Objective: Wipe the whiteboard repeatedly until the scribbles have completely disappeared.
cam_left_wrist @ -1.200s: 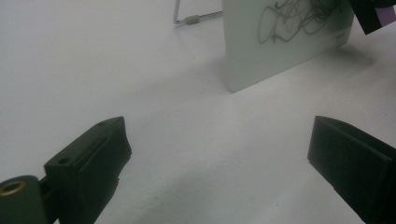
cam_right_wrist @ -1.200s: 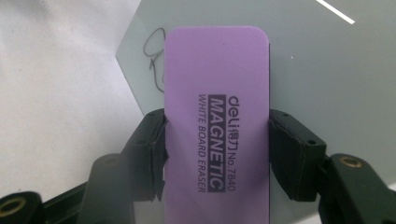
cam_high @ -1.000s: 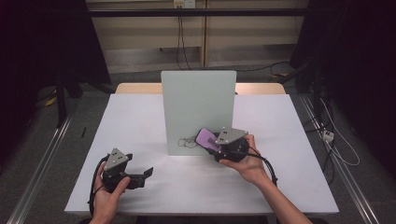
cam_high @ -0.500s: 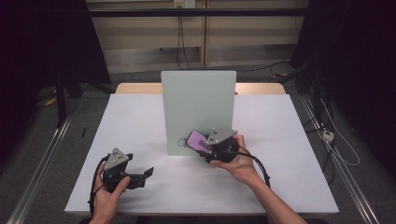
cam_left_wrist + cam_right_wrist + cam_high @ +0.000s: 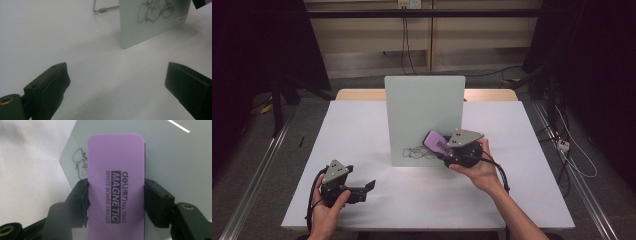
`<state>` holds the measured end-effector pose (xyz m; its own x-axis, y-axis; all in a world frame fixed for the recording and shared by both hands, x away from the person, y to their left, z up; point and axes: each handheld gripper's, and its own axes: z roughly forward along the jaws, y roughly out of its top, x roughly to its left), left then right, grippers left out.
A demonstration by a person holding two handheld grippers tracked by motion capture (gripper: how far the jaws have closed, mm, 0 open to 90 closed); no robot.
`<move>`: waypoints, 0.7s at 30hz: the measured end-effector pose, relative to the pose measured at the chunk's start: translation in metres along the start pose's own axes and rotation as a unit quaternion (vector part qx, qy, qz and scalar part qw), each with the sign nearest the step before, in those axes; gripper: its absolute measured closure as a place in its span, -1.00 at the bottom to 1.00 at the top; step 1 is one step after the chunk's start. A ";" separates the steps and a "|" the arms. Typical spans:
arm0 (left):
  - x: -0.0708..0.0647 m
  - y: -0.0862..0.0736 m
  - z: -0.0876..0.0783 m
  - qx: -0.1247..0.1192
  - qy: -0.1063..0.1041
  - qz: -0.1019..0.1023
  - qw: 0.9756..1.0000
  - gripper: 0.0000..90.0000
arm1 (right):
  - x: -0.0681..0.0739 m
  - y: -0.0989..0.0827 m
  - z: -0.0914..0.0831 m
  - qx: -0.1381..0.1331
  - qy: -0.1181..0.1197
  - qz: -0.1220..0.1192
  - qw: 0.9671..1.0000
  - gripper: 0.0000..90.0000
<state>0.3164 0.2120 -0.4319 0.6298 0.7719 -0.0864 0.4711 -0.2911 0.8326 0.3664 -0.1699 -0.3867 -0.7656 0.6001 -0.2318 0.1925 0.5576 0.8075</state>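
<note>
A white table [image 5: 362, 130] stood on a grey floor [image 5: 607, 165], dark curtains [image 5: 257, 45] flanked it, and cables [image 5: 404, 30] hung down the beige wall [image 5: 362, 40] behind.

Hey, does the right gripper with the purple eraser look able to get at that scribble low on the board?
Probably yes. The right gripper is shut on the purple eraser, which sits close beside the scribble on the upright board. Nothing stands between them; the left gripper is well clear.

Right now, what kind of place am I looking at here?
Probably a lab or recording workspace: a bare white table bearing a small upright whiteboard, dark curtains at the sides, and loose cables along the floor.
</note>
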 end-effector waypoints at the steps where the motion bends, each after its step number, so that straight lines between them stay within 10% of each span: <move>1: 0.000 0.000 0.000 -0.002 -0.001 -0.001 1.000 -0.88 | -0.001 -0.001 -0.002 0.000 -0.002 -0.001 1.000 -0.07; 21: -0.001 0.000 0.002 0.002 -0.001 -0.001 1.000 -0.88 | 0.009 -0.015 0.008 0.008 0.009 -0.003 1.000 -0.07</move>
<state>0.3171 0.2106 -0.4325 0.6300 0.7714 -0.0896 0.4750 -0.2915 0.8303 0.3619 -0.1683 -0.4047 -0.7777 0.5865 -0.2262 0.1983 0.5704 0.7971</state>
